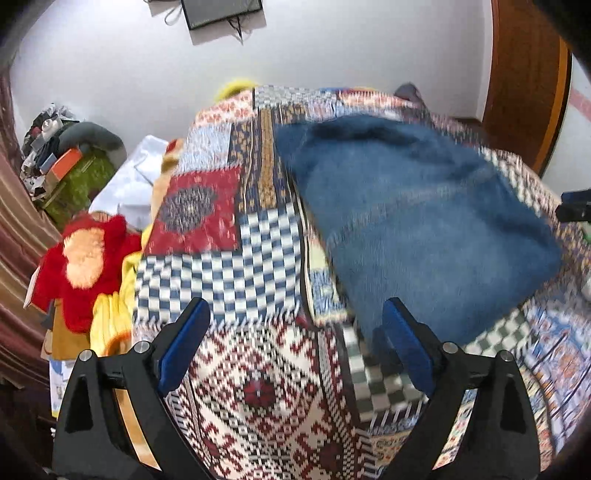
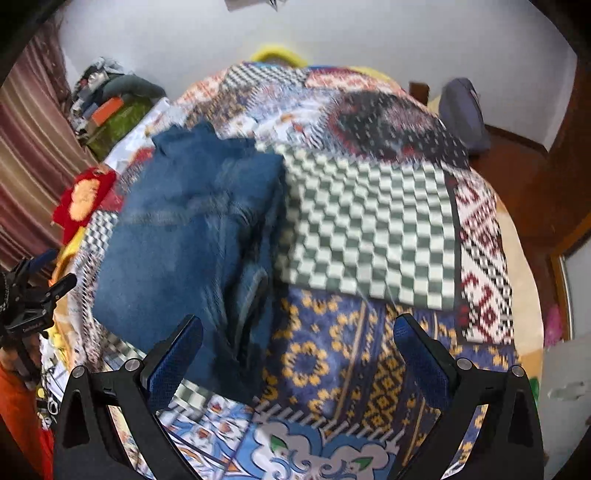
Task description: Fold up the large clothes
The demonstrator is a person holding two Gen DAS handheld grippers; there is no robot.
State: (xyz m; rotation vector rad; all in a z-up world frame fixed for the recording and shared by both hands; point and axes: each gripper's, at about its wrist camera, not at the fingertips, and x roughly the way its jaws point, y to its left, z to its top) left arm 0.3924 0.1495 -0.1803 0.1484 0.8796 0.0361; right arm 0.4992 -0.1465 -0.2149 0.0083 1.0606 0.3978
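Through the left wrist camera I see my left gripper (image 1: 295,354) spread wide with nothing between its blue pads (image 1: 183,347), hanging over the patchwork bedspread (image 1: 258,387). The folded blue jeans (image 1: 413,221) lie on that spread ahead and to the right, their near edge just beside the right-hand finger but not gripped; the picture is blurred, so I cannot tell whether the two touch. Left of the bed sit a red and peach plush toy (image 1: 86,262), some yellow cloth (image 1: 110,317) and a white sheet (image 1: 129,181), and further back a cluttered green pile (image 1: 79,181) stands against the striped curtain (image 1: 22,229). A dark screen (image 1: 221,13) hangs on the white wall, and a wooden door (image 1: 524,85) closes off the right. Through the right wrist camera my right gripper (image 2: 299,354) is likewise spread and empty above a blue and orange patch of the bedspread (image 2: 369,229). The jeans (image 2: 177,251) lie ahead to the left, their bottom edge close to the left-hand finger. At the far left edge the other gripper (image 2: 37,299) shows, with the plush toy (image 2: 86,199) behind it and a blue-grey cushion (image 2: 463,114) at the far right.
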